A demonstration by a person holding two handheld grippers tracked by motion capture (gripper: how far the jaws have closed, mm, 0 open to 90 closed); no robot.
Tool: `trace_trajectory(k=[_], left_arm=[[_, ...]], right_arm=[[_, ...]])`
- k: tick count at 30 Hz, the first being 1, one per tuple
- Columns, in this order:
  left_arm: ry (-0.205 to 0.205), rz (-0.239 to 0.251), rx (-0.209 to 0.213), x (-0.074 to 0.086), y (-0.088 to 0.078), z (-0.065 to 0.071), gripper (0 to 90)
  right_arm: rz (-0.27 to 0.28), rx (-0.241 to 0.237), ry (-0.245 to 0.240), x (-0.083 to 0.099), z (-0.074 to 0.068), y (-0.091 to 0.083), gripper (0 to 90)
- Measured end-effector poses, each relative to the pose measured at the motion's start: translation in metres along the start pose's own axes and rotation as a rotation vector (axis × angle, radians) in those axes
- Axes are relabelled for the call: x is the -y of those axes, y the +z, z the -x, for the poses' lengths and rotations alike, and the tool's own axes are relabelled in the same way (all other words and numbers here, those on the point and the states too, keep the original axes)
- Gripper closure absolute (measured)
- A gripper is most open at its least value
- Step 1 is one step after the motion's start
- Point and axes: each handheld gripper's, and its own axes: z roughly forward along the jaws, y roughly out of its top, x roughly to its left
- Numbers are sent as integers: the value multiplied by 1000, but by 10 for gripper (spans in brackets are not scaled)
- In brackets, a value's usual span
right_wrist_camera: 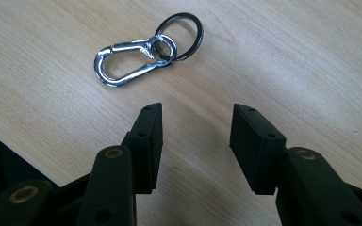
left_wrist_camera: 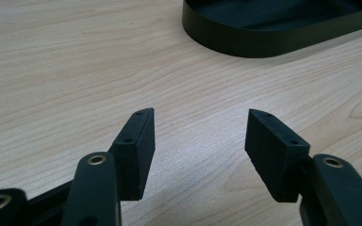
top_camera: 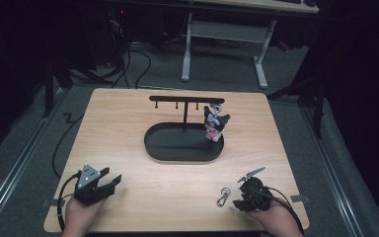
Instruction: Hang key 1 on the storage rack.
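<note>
A light wooden table [top_camera: 128, 128] with rounded corners stands on a grey carpeted floor [top_camera: 24, 163] in a dim room; cables [top_camera: 128, 64] trail over the carpet behind it, and the white legs of another desk [top_camera: 224, 37] rise beyond the far edge. Near the table's middle sits a black oval tray [top_camera: 177, 145] with a T-shaped hook stand [top_camera: 185, 101], and a black-and-white plush keychain [top_camera: 214, 123] hangs from its right end. At the near left corner the left gripper [top_camera: 109, 181] rests with its fingers [left_wrist_camera: 139, 150] parted over bare wood. Near the near right corner the right gripper [top_camera: 240, 191] also has its fingers [right_wrist_camera: 148, 141] released, nothing between them. The silver carabiner clip [right_wrist_camera: 125, 63], joined to a dark key ring [right_wrist_camera: 181, 35], lies flat on the table just beyond them.
</note>
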Motion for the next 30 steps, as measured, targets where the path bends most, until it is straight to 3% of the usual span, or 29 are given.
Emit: trace_trajectory(k=[10, 20, 27, 30], left_arm=[[-2, -4, 6, 0, 1, 0, 437], [4, -6, 8, 1, 1, 0, 436], [1, -7, 8, 1, 0, -1, 435], [-1, -7, 8, 1, 0, -1, 435]], right_arm=[[-73, 5, -27, -9, 0, 3, 541], [-75, -26, -39, -34, -6, 5, 541], [-82, -72, 16, -41, 4, 17, 541], [-76, -84, 11, -42, 3, 20, 580]])
